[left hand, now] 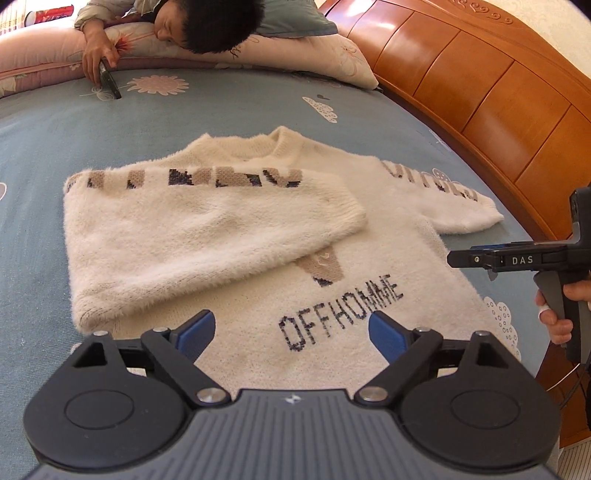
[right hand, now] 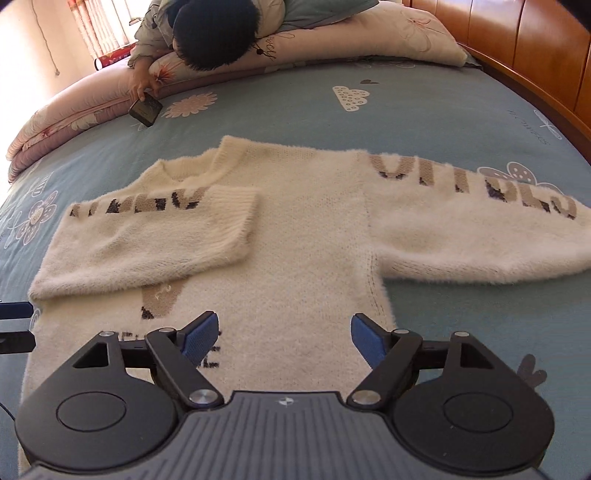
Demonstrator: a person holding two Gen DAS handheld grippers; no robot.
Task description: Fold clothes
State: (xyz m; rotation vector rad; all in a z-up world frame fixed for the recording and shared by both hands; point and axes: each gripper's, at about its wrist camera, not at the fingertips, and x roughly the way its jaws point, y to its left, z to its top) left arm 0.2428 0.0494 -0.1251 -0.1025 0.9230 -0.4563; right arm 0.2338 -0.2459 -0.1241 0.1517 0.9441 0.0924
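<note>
Centrally, sweater [right hand: 303, 236]: cream, fluffy knit lying flat, front up, on the bed; the knitted word OFFHOMME [left hand: 341, 317] runs across its chest.
Left sleeve [right hand: 147, 240]: folded inward across the chest, its ribbed cuff resting near the middle of the body below the collar.
Right sleeve [right hand: 480, 229]: stretched straight out to the side, flat on the sheet, patterned letters along its upper edge.
Left gripper [left hand: 291, 330]: jaws spread wide, nothing between them, hovering over the lower chest lettering.
Right gripper [right hand: 284, 338]: jaws likewise apart and empty, above the hem area; in the left wrist view it appears side-on, held by a hand [left hand: 561, 310] at the sweater's right edge.
Bed sheet [right hand: 461, 110]: blue-grey, printed with flowers and clouds.
Headboard [left hand: 480, 81]: orange-brown wood panels along the right side.
Person [right hand: 214, 33]: lying at the far end on a pink floral quilt [right hand: 74, 114], one hand holding a dark phone [right hand: 146, 109] against the sheet.
</note>
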